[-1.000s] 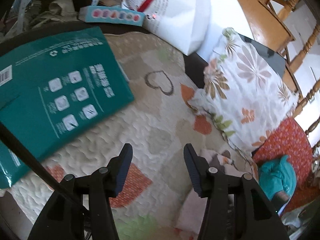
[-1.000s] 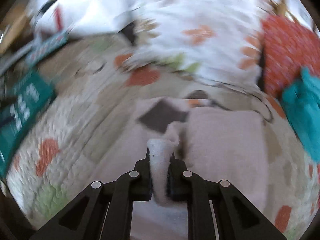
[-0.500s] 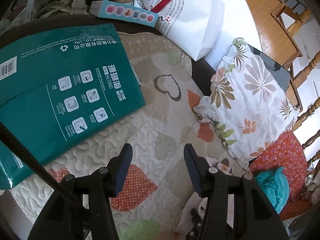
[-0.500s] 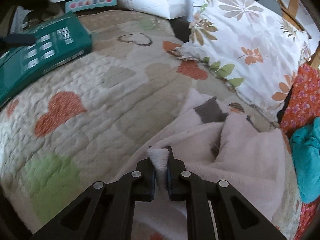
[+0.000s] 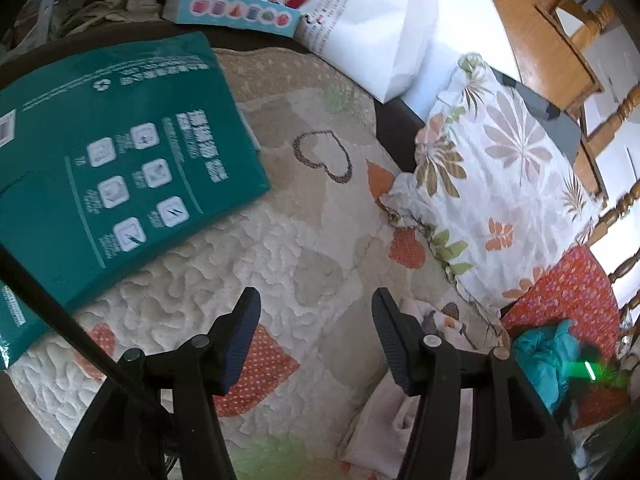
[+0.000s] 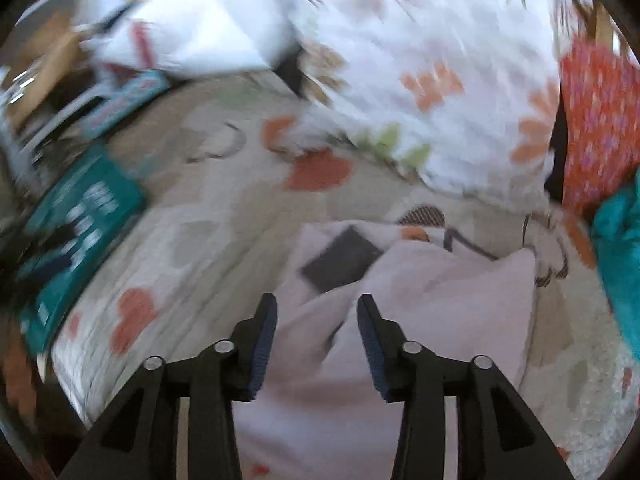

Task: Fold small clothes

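Quilt [image 5: 248, 248] — bare between green box [image 5: 100, 176] and pillow [image 5: 500, 184].

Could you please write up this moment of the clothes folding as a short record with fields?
surface: quilt with heart patches
garment: pale pink small garment, lying on the quilt, partly folded, dark square patch showing
right tool: jaws opening, above the garment, nothing pinched between the pads
left tool: open, over bare quilt, holding nothing
nearby left: green box on the quilt
nearby right: floral pillow, teal cloth
image quality: right wrist view blurred by motion
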The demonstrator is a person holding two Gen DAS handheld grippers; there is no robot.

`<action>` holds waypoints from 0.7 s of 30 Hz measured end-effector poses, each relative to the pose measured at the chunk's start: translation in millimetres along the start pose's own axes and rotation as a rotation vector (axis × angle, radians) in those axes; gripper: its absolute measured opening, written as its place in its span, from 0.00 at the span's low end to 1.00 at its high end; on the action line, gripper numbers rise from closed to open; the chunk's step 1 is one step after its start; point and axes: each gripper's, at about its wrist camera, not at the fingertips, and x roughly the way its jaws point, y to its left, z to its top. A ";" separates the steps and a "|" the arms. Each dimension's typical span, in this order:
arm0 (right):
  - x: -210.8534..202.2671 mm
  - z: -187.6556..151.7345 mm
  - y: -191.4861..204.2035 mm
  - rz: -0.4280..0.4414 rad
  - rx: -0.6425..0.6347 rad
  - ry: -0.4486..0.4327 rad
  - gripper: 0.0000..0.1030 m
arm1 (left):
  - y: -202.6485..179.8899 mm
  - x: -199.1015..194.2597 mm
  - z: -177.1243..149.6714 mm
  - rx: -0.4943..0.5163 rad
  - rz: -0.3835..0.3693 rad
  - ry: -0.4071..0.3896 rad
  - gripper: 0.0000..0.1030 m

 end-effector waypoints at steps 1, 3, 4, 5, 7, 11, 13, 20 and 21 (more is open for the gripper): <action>17.0 5.8 -8.7 0.001 0.056 0.036 0.47 | -4.4 2.4 -1.0 0.010 -0.001 0.006 0.55; 48.2 12.7 -18.9 -0.005 0.125 0.093 0.55 | -10.7 5.5 -2.2 0.023 -0.003 0.009 0.55; 59.9 14.4 -20.9 -0.040 0.125 0.108 0.58 | -13.5 7.4 -2.6 0.028 -0.001 0.011 0.55; 71.6 15.0 -19.0 -0.129 0.094 0.106 0.58 | -15.8 9.7 -3.0 0.032 0.007 0.013 0.55; 82.8 14.6 -15.2 -0.236 0.029 0.111 0.35 | -18.2 14.3 -3.4 0.032 0.000 0.030 0.55; 58.8 14.4 -10.2 -0.197 0.014 0.024 0.11 | -22.4 15.4 -3.9 0.040 -0.015 0.039 0.55; 35.8 19.9 -5.0 -0.124 0.018 -0.044 0.05 | -24.1 14.1 -3.8 0.048 -0.011 0.029 0.55; 39.6 35.3 31.6 0.041 -0.052 -0.064 0.06 | -24.7 20.0 -6.1 0.048 0.003 0.046 0.55; 46.9 33.3 33.9 0.031 -0.066 -0.048 0.07 | -24.3 20.0 -6.2 0.048 0.002 0.047 0.55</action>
